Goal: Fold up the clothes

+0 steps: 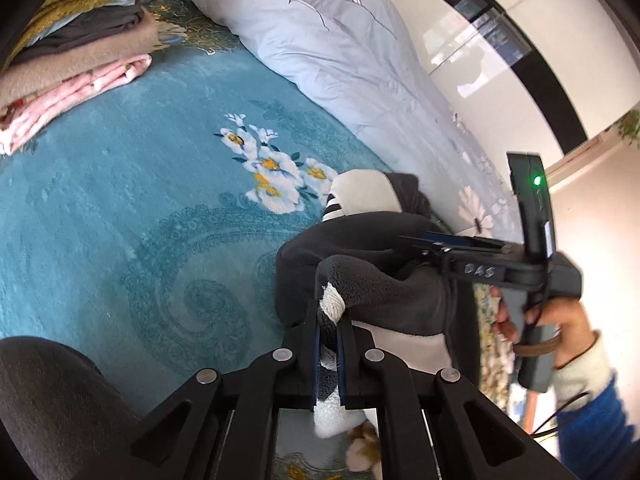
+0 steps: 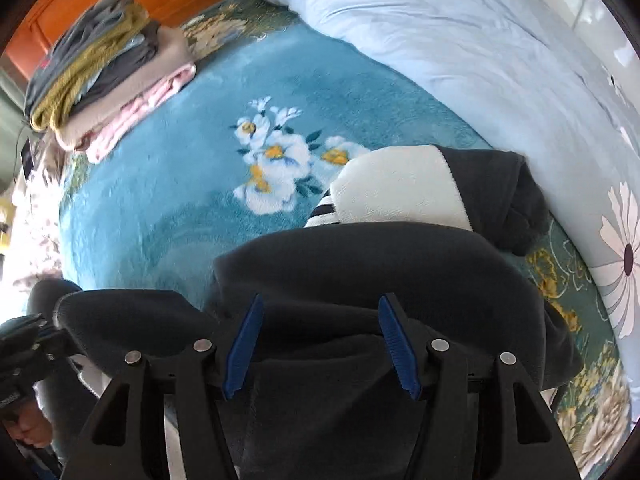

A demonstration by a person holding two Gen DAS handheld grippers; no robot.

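Ahead of both tools, the teal floral blanket (image 2: 160, 208) lies bare up to the stack of folded clothes (image 2: 108, 68) and the pale blue duvet (image 2: 460, 40). The left tool (image 1: 329, 344) pinches the dark fleece garment (image 2: 360, 272) by its white-trimmed edge. The right tool (image 2: 320, 344) points steeply down, jaws half apart over the fleece, gripping nothing. The garment's near part is hidden beneath the tools.

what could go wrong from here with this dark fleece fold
1. The left gripper pinches only a thin bit of the dark fleece garment near its white trim; a tug may pull it free.
2. The right gripper is open over the fleece, holding nothing, so that side could sag and spoil the fold.
3. The garment lies close to the pale blue duvet; closing there might catch bedding too.
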